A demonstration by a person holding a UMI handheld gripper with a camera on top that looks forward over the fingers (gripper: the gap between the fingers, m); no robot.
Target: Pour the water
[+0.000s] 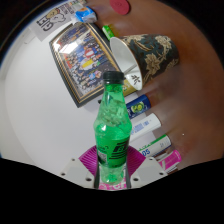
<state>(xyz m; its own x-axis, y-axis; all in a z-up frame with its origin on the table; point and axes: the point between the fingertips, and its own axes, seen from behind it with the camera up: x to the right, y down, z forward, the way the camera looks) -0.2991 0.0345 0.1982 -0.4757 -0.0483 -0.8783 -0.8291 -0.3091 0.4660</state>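
Note:
A green plastic bottle (112, 125) with a black cap stands upright between my fingers. My gripper (111, 165) is shut on its lower body, with the magenta pads (90, 160) pressed to both sides. Beyond the bottle a paper cup (148, 55) with a dark floral pattern lies on its side, its white mouth facing the bottle. Both are over a round white table (40, 110).
A framed picture (82, 58) lies flat behind the bottle. Several small packets and cartons (148, 125) lie to the right of the bottle, near the table's edge. A red object (119, 6) shows at the far side.

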